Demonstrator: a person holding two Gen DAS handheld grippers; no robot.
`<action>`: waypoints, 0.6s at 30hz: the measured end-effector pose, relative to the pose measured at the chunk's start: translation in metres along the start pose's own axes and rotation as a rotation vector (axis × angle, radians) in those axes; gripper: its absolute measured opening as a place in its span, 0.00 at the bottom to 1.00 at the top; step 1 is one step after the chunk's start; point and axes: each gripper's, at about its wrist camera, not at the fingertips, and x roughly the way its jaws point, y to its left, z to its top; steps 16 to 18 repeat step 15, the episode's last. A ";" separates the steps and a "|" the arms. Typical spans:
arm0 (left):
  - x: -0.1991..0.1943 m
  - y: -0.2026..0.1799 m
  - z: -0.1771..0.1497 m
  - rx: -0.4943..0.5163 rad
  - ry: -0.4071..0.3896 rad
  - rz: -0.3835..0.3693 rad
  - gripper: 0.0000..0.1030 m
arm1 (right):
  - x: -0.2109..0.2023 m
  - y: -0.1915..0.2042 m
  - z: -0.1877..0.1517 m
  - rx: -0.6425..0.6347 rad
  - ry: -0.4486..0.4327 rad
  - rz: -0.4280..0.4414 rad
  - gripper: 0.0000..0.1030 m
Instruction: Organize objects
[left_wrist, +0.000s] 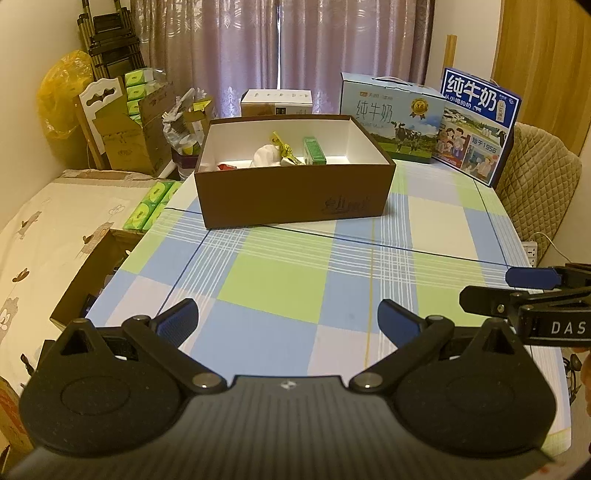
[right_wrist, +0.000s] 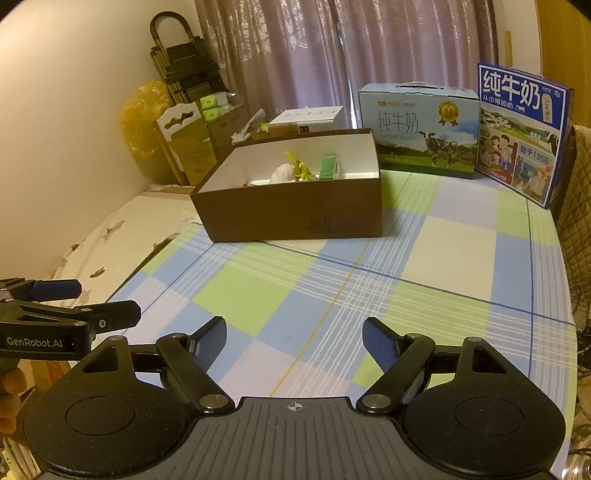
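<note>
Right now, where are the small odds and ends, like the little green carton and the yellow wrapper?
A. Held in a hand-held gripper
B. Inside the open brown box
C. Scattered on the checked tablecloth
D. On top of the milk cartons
B: the little green carton and yellow wrapper lie inside the open brown box; the checked tablecloth in front is bare.

- 1 brown box (left_wrist: 295, 199) sitting open on the checked table (left_wrist: 280, 280)
- 4 items lying inside: white wad (left_wrist: 264, 155), yellow wrapper (left_wrist: 282, 146), green carton (left_wrist: 314, 150), red scrap (left_wrist: 226, 167)
- 2 milk cartons (left_wrist: 391, 118) (left_wrist: 476, 125) standing behind
- 1 white box (left_wrist: 277, 101) sitting at the back
- 2 grippers (left_wrist: 288, 321) (right_wrist: 293, 345) showing
</note>
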 end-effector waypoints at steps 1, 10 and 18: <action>0.000 0.000 0.000 0.000 -0.001 0.000 0.99 | 0.000 0.000 0.000 0.000 0.000 0.000 0.76; 0.001 -0.002 0.003 -0.002 -0.003 0.003 0.99 | 0.000 -0.004 0.000 0.000 0.001 0.002 0.76; 0.003 -0.004 0.004 -0.001 -0.002 0.006 0.99 | 0.003 -0.011 0.001 0.001 0.003 0.008 0.76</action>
